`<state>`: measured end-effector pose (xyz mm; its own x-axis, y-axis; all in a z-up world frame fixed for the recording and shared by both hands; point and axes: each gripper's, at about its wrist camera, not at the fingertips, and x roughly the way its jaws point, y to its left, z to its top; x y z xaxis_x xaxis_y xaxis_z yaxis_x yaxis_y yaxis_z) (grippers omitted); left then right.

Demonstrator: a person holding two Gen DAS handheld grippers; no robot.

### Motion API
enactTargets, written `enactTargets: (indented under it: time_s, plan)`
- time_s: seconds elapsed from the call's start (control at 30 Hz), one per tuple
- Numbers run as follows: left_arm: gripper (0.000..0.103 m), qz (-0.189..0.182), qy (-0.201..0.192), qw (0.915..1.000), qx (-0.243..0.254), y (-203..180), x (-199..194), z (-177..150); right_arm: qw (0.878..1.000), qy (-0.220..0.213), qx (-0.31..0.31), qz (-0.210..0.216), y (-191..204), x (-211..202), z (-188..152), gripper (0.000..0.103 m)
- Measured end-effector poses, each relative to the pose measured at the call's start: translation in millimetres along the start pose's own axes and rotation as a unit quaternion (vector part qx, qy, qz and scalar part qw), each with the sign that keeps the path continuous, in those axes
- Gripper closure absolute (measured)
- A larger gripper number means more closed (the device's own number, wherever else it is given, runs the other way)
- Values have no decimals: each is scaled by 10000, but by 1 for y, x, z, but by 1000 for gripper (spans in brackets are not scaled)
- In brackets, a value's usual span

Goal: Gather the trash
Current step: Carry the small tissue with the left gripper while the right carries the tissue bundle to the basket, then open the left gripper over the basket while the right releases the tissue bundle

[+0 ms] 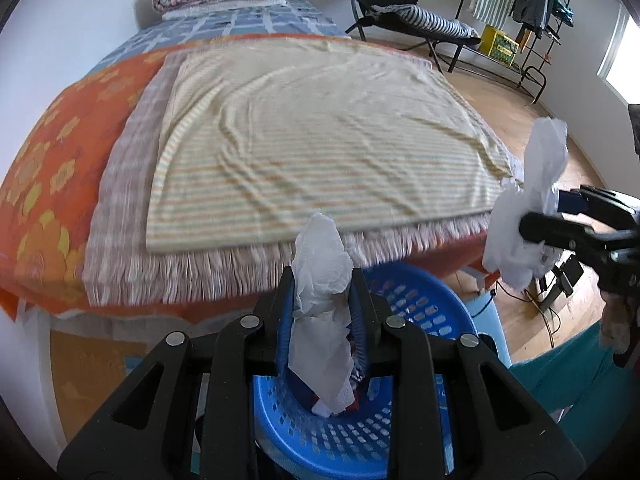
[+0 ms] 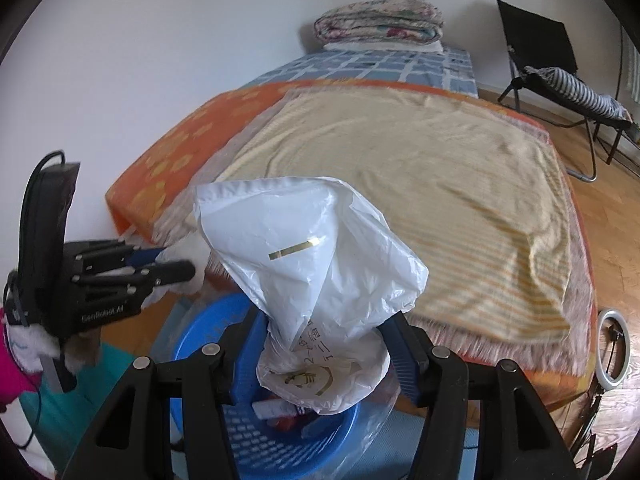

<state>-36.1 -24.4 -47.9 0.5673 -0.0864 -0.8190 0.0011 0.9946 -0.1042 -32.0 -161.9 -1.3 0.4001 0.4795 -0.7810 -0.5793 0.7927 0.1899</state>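
**Both hands loaded, basket below — drop-off step**

The left gripper (image 1: 323,308) pinches a crumpled white paper tissue (image 1: 320,320) between its blue pads; the wad stands up past the fingertips and hangs down behind them. Straight beneath and just ahead of it sits the blue perforated plastic basket (image 1: 420,304), already holding some red and white scraps. The basket stands against the near edge of the bed, whose fringed striped blanket (image 1: 320,140) lies ahead of both tools.

To the right, the right gripper (image 2: 324,344) has its jaws set wide around a crinkled white plastic bag (image 2: 312,256), which fills the gap and balloons forward; its lower end hangs over the basket (image 2: 192,336). It looks held, though how firmly I cannot tell.

By my reading the gathering is done for these two pieces and the release is in hand — the next move calls for each load to be centred over the basket's mouth, then the jaws spread so it falls inside rather than onto the rim.

Writing: the left tool's body reads "GenRobot.AI" in the right-wrist view; the bag carries gold print with some characters, too creased to read.
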Motion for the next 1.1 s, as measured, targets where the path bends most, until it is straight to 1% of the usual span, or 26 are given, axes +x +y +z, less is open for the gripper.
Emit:
enactTargets:
  time_s: [0.17, 0.4, 0.57, 0.67, 0.87, 0.9, 0.93, 1.07, 1.1]
  plan:
    - [78, -31, 113, 9999, 25, -2, 3, -17, 9997, 175, -149, 55, 10, 9, -18, 43]
    - [78, -110, 374, 9992, 23, -6, 15, -38, 9984, 483, -208, 183, 18, 26, -44, 43]
    - [78, -136, 573, 9983, -9, -7, 26, -49, 9970, 667, -301, 238, 25, 36, -56, 42]
    - [78, -142, 663, 9977, -41, -6, 32, -53, 9961, 759, -365, 262, 28, 40, -62, 42]
    - [78, -112, 717, 9973, -70, -6, 36, -57, 9945, 915, -413, 301, 30, 48, -70, 42]
    - [76, -109, 730, 9972, -85, -6, 36, -58, 9942, 938, -418, 306, 30, 48, -71, 41]
    - [72, -117, 732, 9972, -94, -5, 37, -58, 9939, 968, -423, 309, 31, 50, -72, 41]
    - [71, -118, 756, 9970, -78, -4, 38, -58, 9929, 1058, -442, 320, 32, 54, -76, 37]
    - [69, -111, 765, 9970, -71, -4, 38, -59, 9927, 1076, -454, 316, 33, 54, -76, 33]
